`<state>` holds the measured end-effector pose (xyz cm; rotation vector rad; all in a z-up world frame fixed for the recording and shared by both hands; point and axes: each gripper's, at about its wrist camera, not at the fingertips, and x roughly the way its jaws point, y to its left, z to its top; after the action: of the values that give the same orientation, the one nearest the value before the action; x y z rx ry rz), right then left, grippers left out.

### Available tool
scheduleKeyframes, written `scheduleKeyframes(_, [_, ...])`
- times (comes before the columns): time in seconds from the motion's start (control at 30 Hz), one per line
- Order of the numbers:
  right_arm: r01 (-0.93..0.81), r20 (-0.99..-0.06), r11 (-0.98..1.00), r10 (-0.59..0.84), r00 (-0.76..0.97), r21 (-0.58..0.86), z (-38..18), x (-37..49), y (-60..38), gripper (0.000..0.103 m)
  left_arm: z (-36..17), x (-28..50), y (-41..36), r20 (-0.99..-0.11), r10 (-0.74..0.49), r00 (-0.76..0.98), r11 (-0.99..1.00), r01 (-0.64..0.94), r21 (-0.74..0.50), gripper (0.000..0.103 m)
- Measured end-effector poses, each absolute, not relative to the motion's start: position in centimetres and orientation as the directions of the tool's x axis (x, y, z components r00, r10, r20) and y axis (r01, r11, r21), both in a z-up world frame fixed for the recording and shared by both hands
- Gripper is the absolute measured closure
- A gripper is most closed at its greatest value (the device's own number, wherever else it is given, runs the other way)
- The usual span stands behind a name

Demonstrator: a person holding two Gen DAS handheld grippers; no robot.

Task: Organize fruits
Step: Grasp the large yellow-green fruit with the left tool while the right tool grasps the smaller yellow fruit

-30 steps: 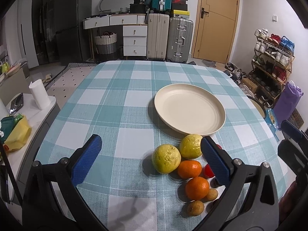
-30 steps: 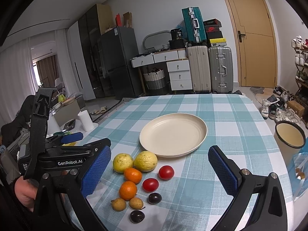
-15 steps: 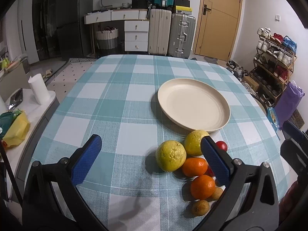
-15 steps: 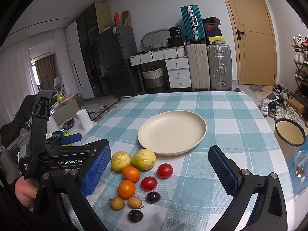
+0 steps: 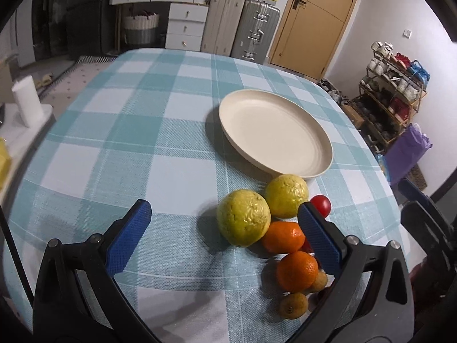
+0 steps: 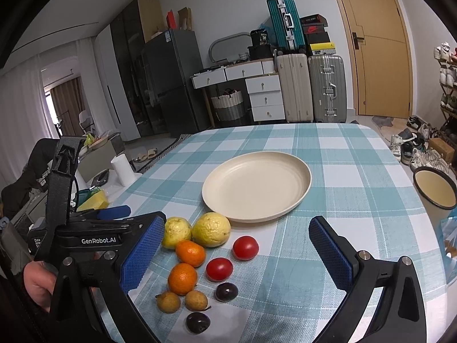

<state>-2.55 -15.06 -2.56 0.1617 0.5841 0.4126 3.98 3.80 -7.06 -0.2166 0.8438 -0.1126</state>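
From the left wrist view, the left tongs (image 5: 221, 228) stand spread wide and empty above the desk (image 5: 142, 143), which wears a teal and white checked cloth of woven texture. The nearer guava (image 5: 242, 221), yellow-green and bumpy, sits between the blue pads, closer to the right one. A second guava (image 5: 286, 195) lies just behind it, touching the rim of the cream plate (image 5: 274, 137). Two smooth oranges (image 5: 282, 237) sit beside the right pad, which partly hides a red tomato (image 5: 321, 204). The round, shallow plate holds nothing.

From the right wrist view, the right tongs (image 6: 237, 251) are likewise released, gripping nothing. The fruit cluster lies toward the desk's near left corner, mostly between the pads. Two guavas (image 6: 210, 229) sit just beside the plate (image 6: 257, 185)'s near rim; below them two oranges (image 6: 190, 253), two glossy tomatoes (image 6: 245, 247), two small tan round fruits (image 6: 196, 300) and two dark plums (image 6: 226, 292). The left tongs (image 6: 114, 223) show at the left edge, held by a hand (image 6: 37, 283).
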Motion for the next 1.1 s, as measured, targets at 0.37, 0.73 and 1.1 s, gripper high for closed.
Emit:
scheduleKeyframes(0.37, [-0.339, -0.527, 0.901, 0.433, 0.731, 0.271, -3.7, -0.7, -14.4, 0.0, -10.1, 6.0, 5.6, -0.746, -0.319, 0.584, 0.925, 0.021, -0.379, 0.012])
scheduleKeyframes(0.73, [-0.345, -0.547, 0.897, 0.441, 0.711, 0.275, -4.6, 0.6, -13.6, 0.0, -11.7, 7.0, 6.7, -0.689, -0.477, 0.545, 0.85, 0.086, -0.52, 0.043])
scheduleKeyframes(1.1, [-0.354, -0.572, 0.892, 0.453, 0.684, 0.283, -5.1, 2.0, -12.5, 0.0, -12.7, 8.1, 7.4, -0.621, -0.597, 0.508, 0.766, 0.131, -0.629, 0.058])
